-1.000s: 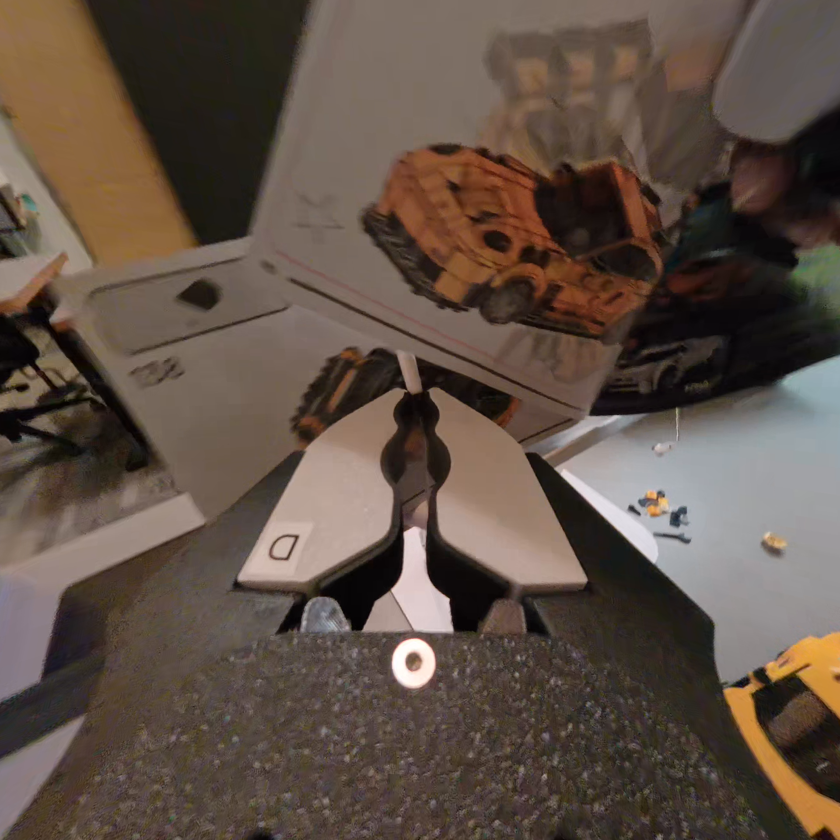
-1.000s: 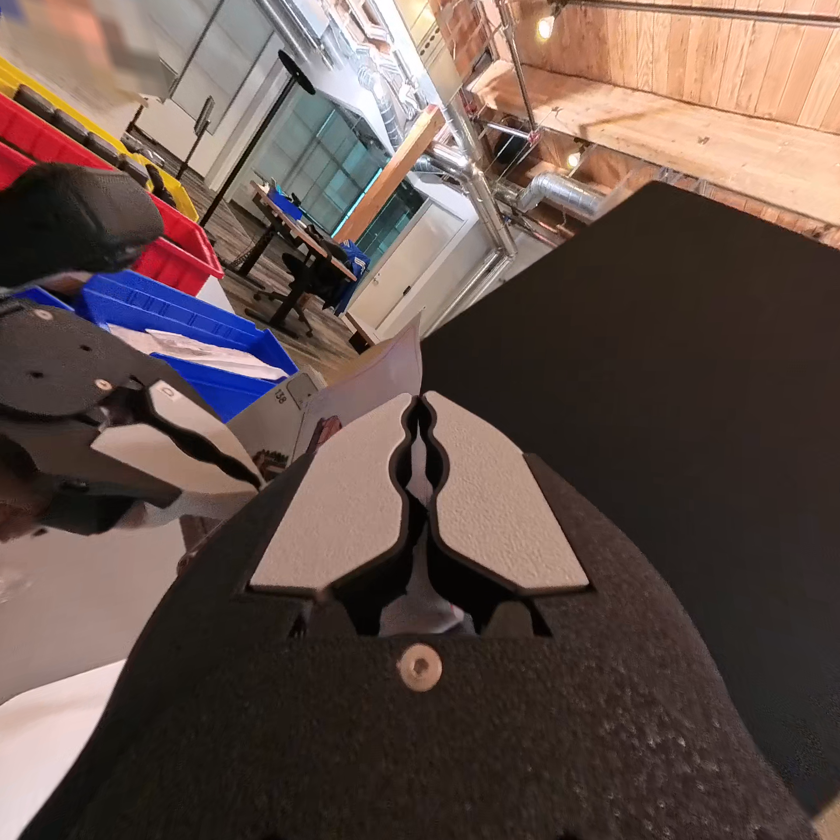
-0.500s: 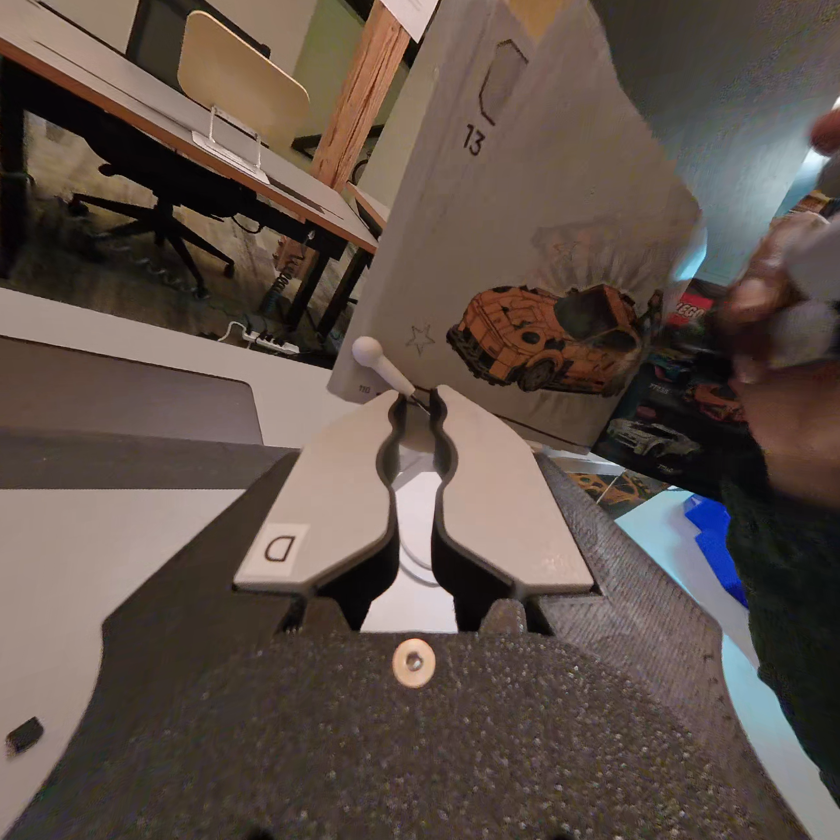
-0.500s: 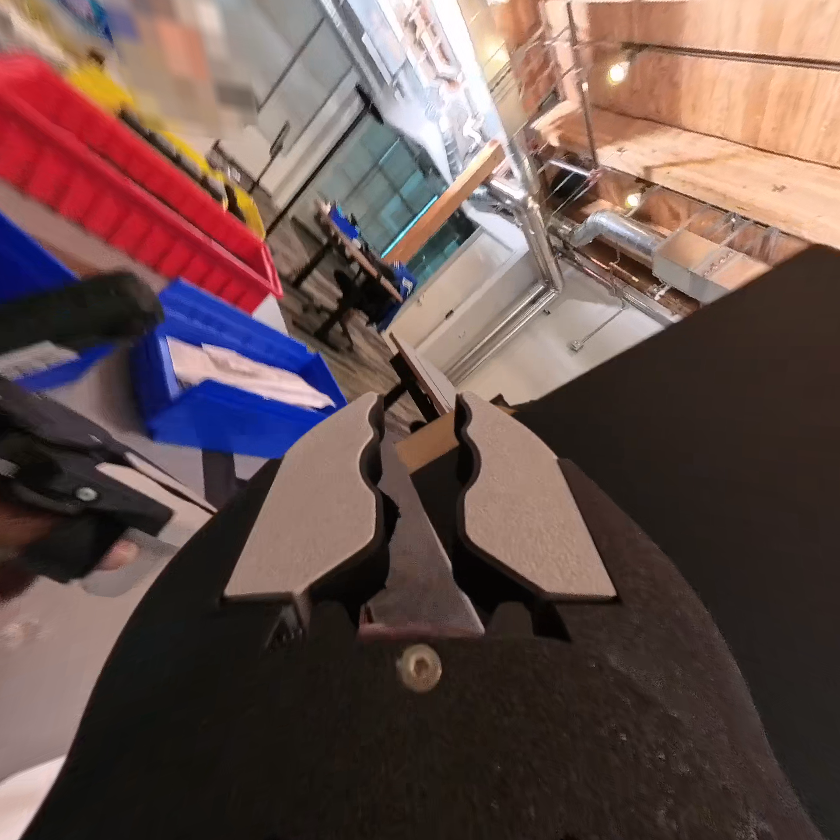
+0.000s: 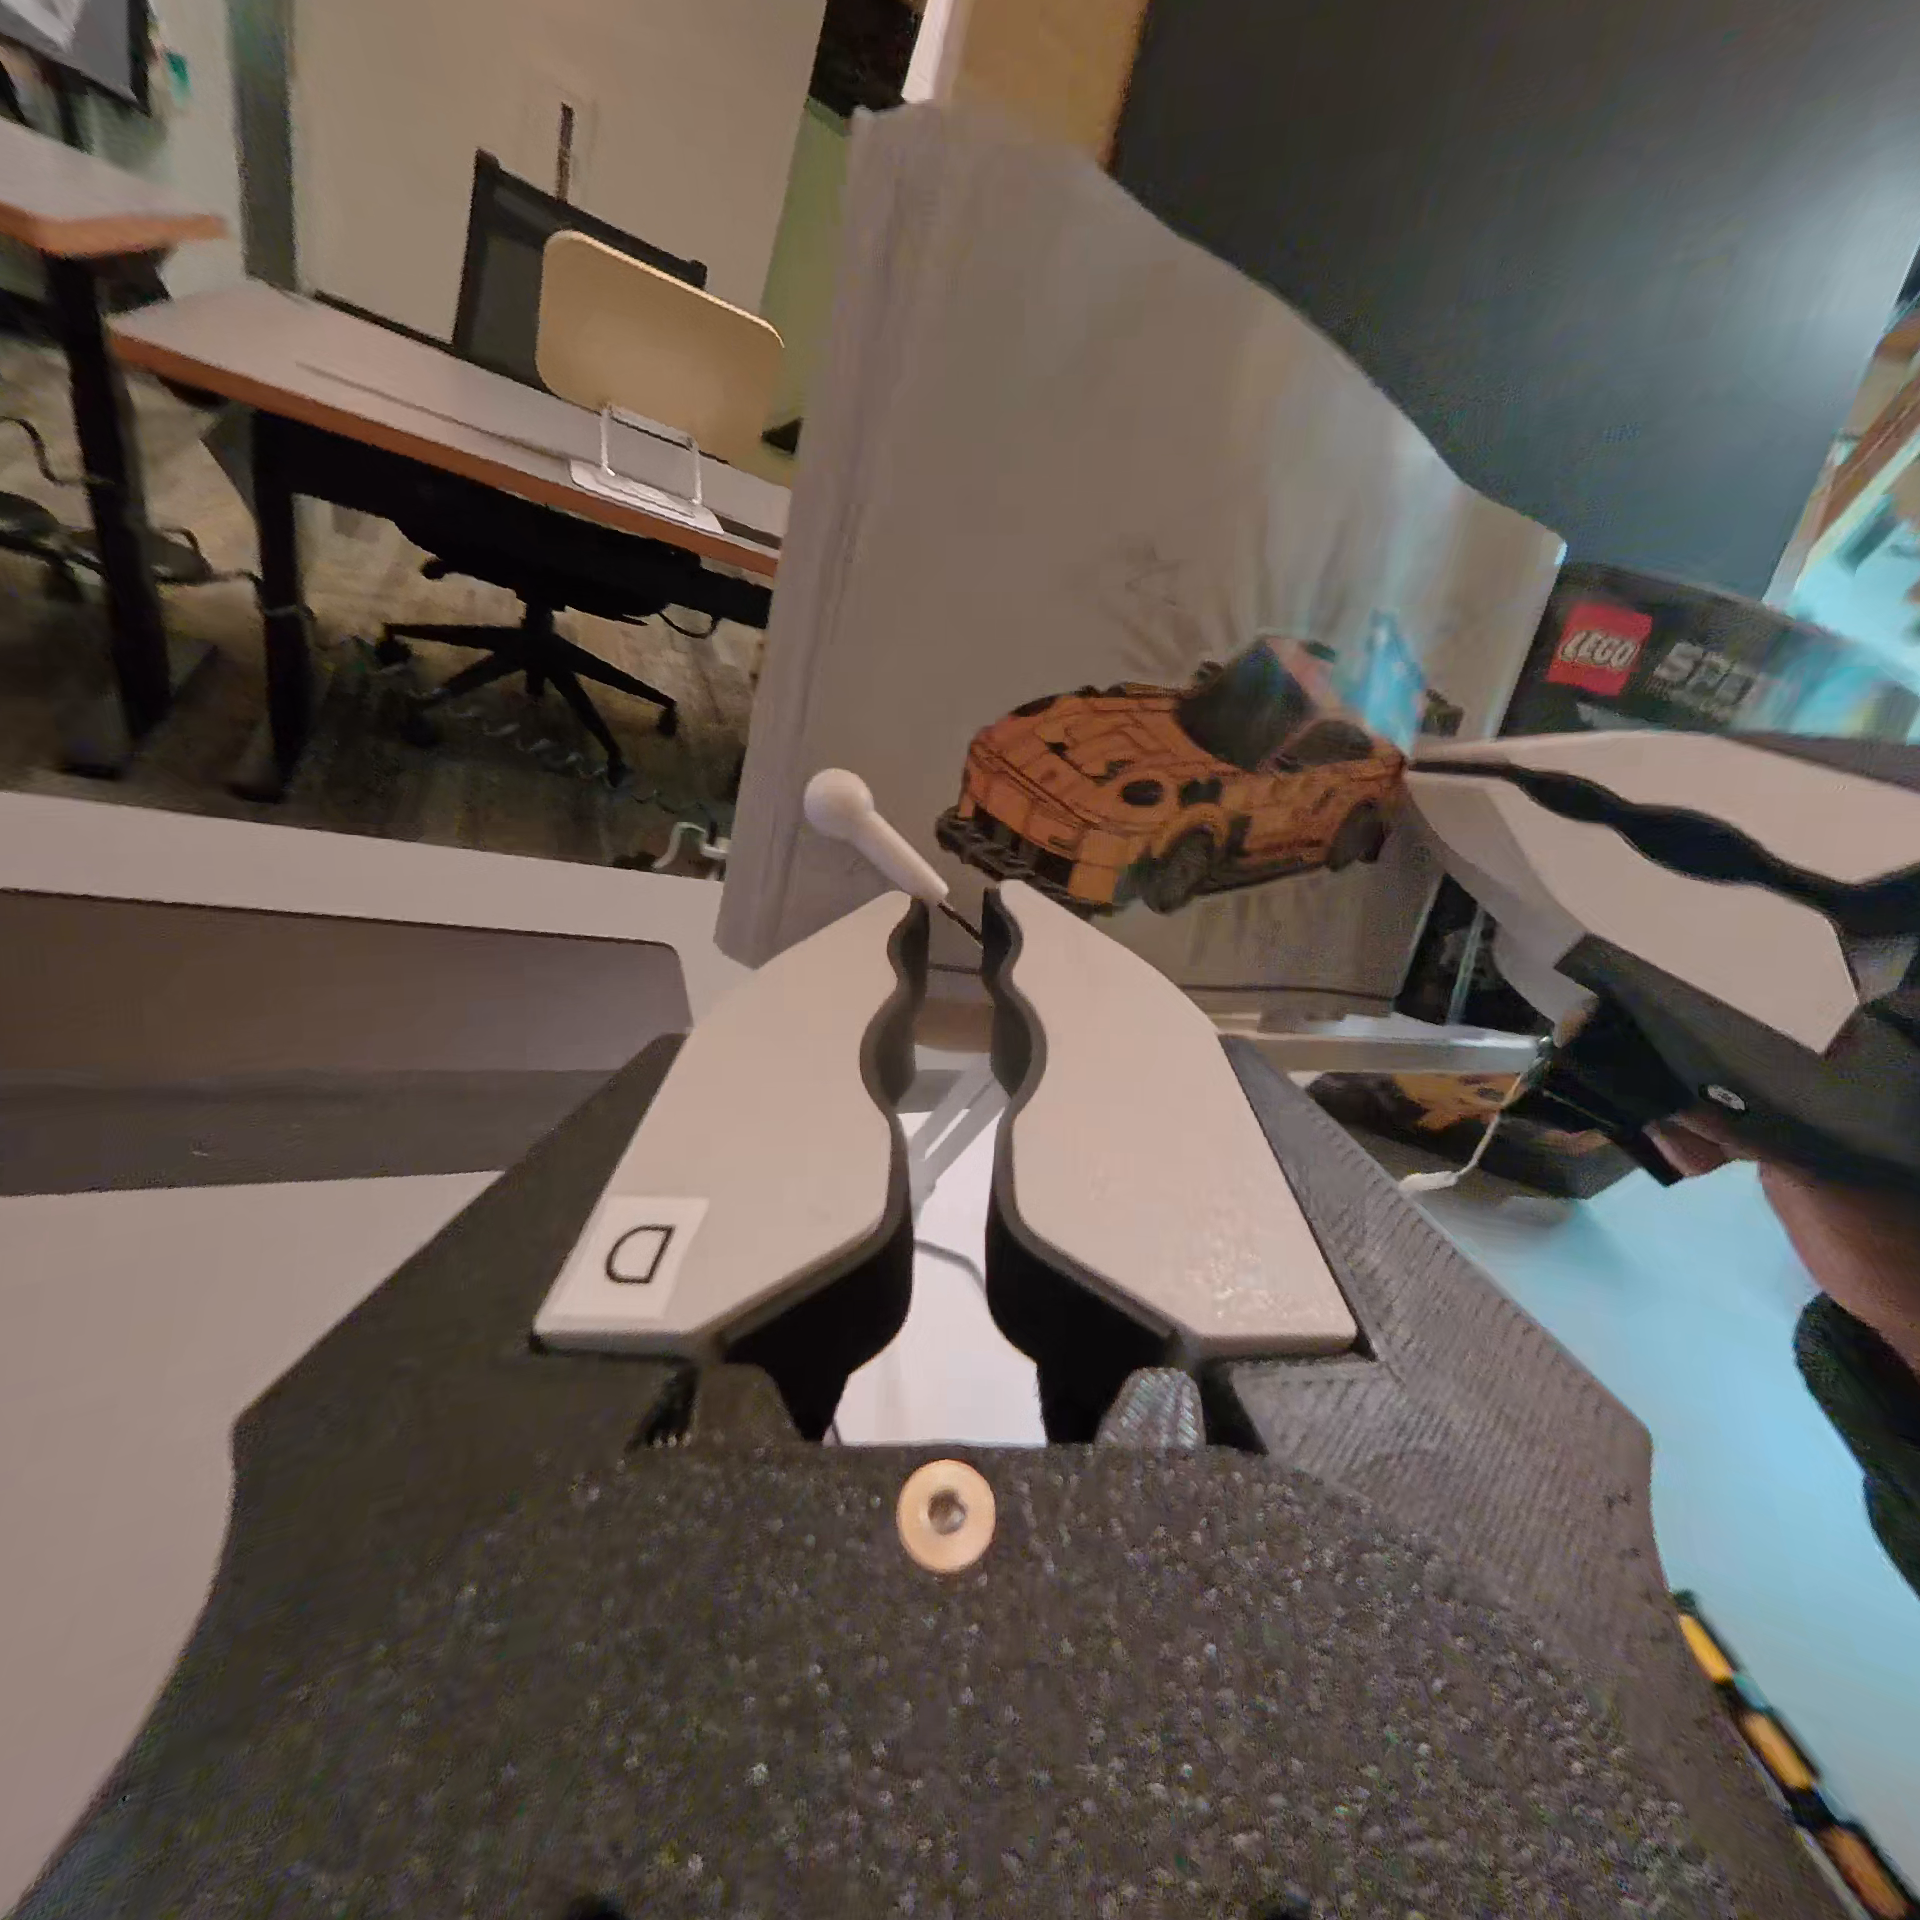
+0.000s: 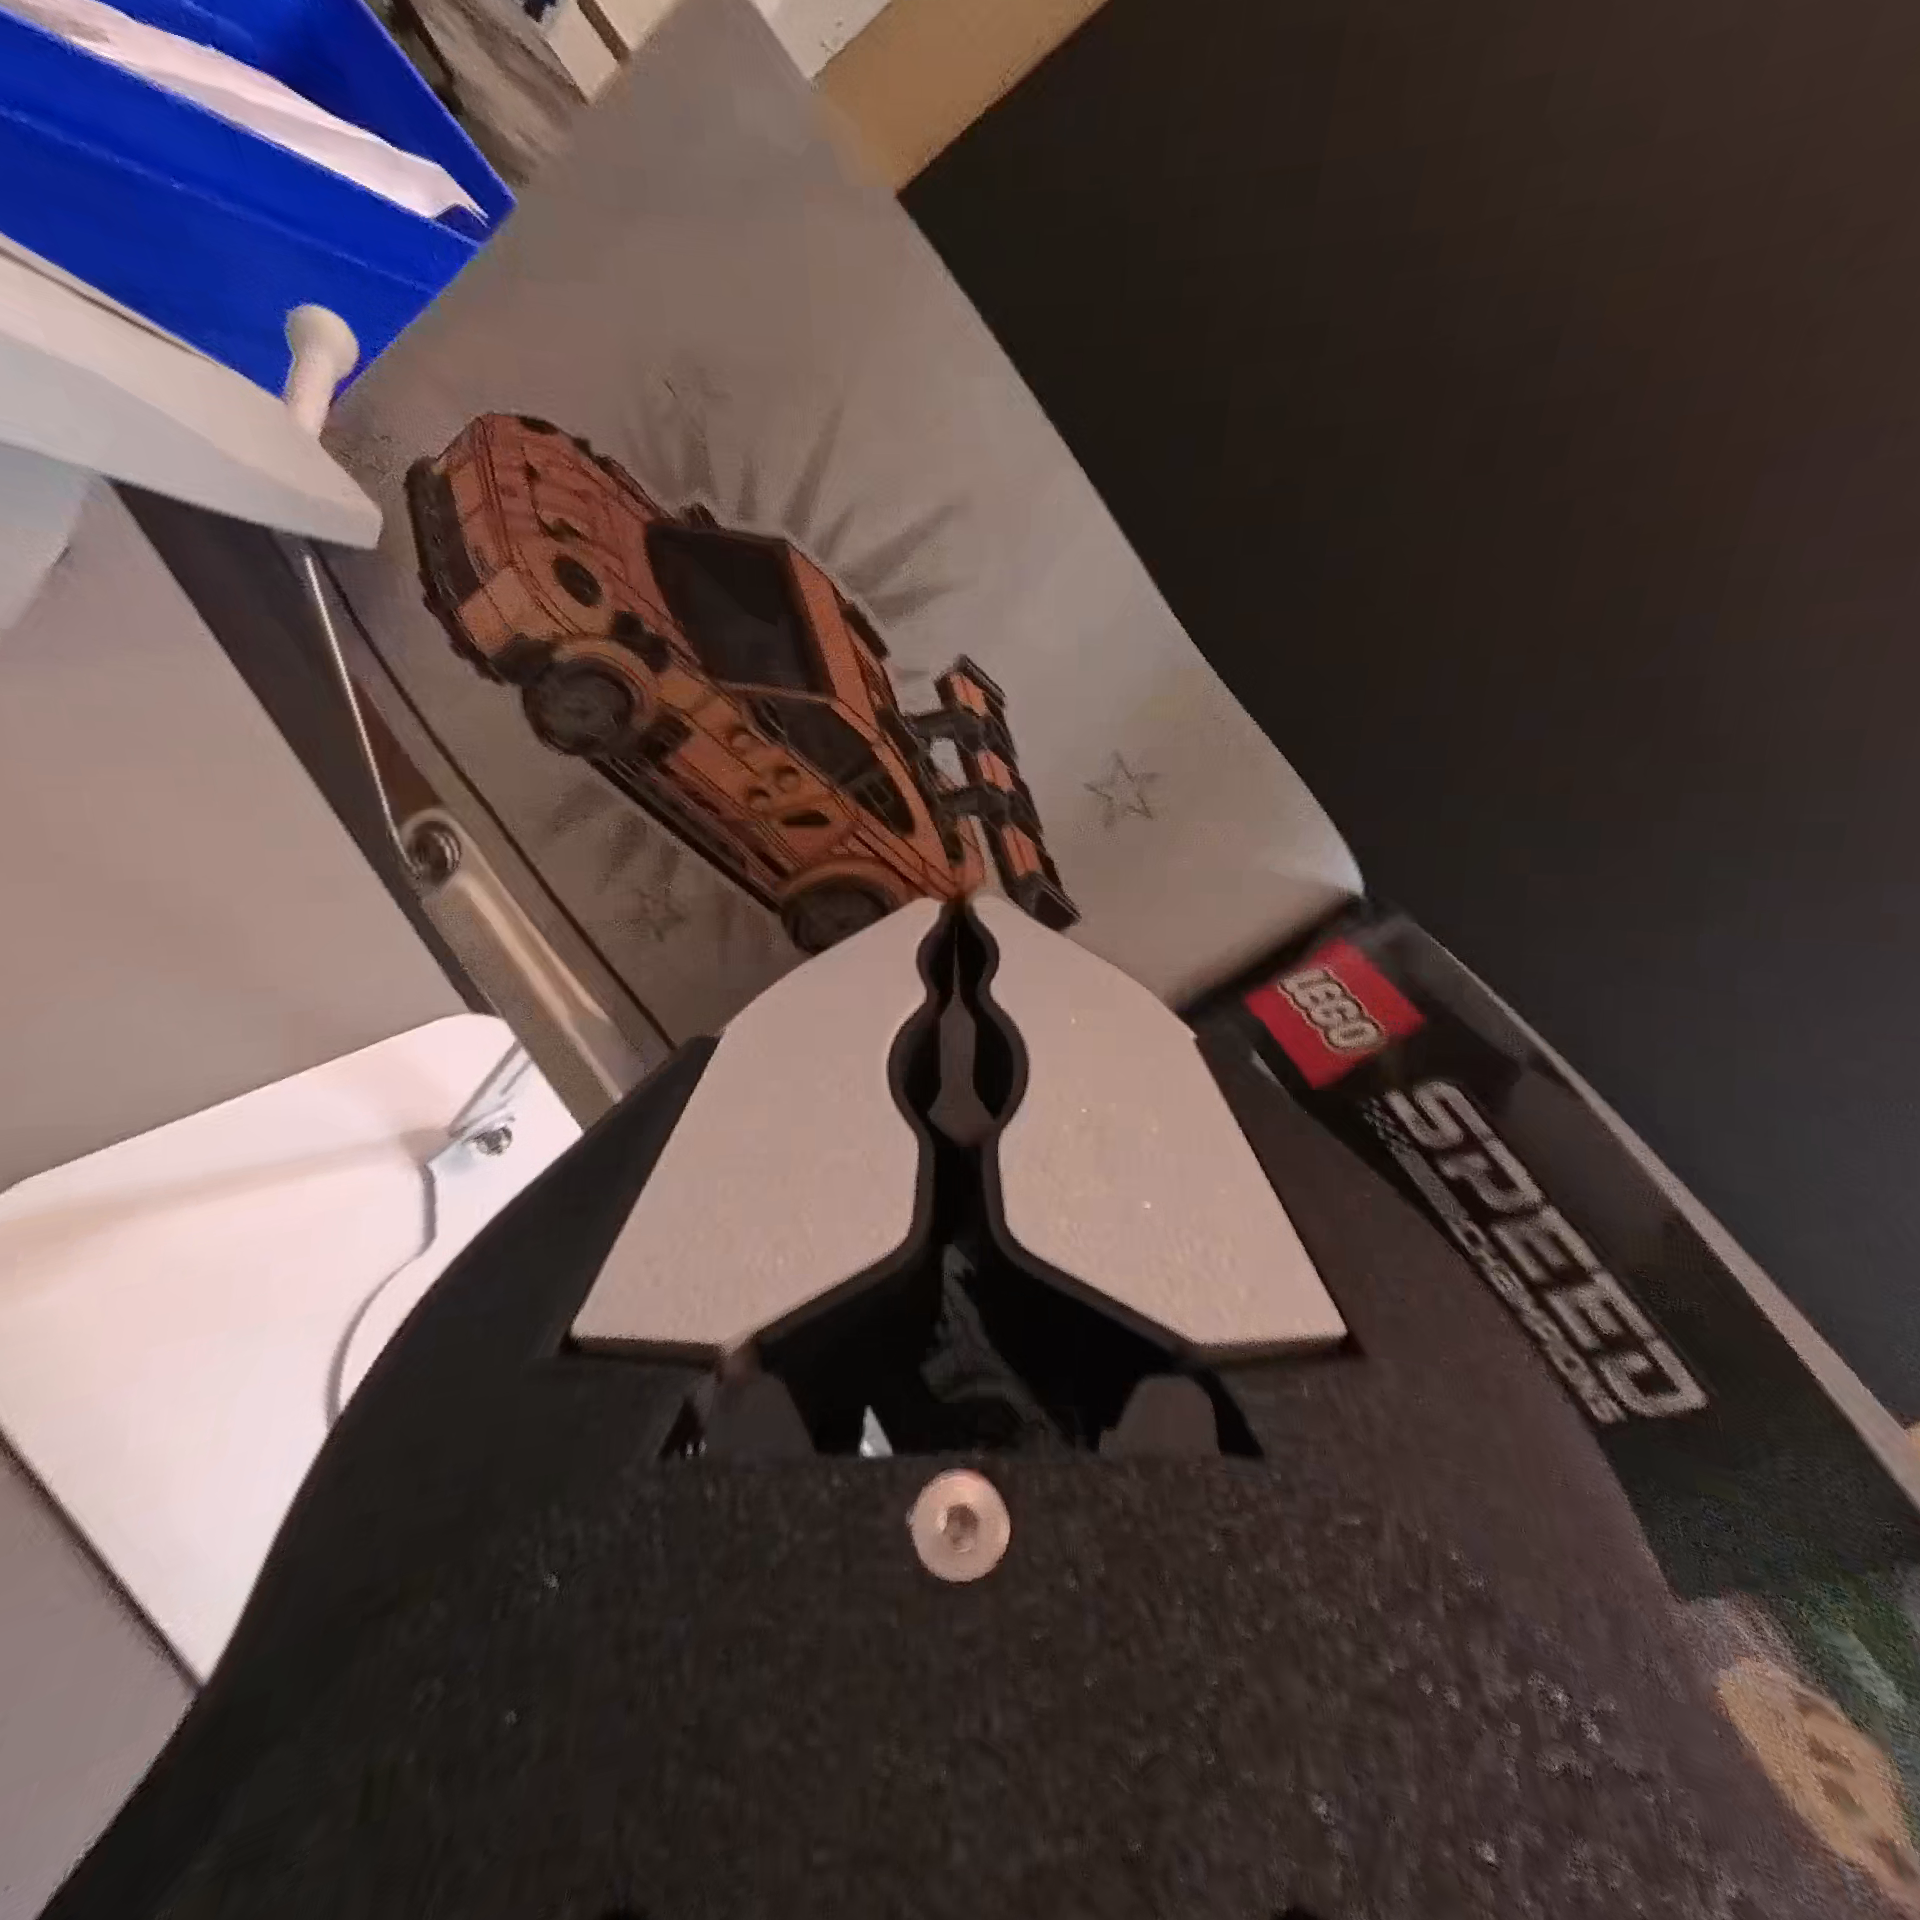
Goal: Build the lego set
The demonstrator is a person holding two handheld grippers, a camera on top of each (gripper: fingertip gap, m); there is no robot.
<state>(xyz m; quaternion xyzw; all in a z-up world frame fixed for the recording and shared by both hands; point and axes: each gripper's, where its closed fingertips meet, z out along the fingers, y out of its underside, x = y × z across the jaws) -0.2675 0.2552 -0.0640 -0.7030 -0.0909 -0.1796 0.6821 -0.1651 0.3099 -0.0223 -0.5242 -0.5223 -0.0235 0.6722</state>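
Note:
My left gripper (image 5: 951, 904) has its tips slightly apart around the thin dark shaft of a small white knob-headed pin (image 5: 873, 826), which sticks up and to the left from them. The pin's knob also shows in the right wrist view (image 6: 317, 348). An instruction booklet page (image 5: 1039, 520) printed with an orange car stands upright and curved in front of me. My right gripper (image 6: 961, 914) is shut with its tips on that page (image 6: 1091, 644) at the car's rear. In the left wrist view it (image 5: 1415, 766) meets the page's right edge.
A dark Lego box (image 6: 1507, 1195) lies behind the page, also in the left wrist view (image 5: 1662, 665). A blue bin (image 6: 208, 177) is at upper left. A desk and office chair (image 5: 520, 623) stand beyond the white table (image 5: 208, 1299). A hand (image 5: 1849, 1226) holds the right gripper. The left gripper's tips are roughly 12 centimeters from the right gripper's.
My right gripper opened, moved down to the page, and shut again on its edge. My left gripper swung round with the white pin still between its tips. The page now stands more upright.

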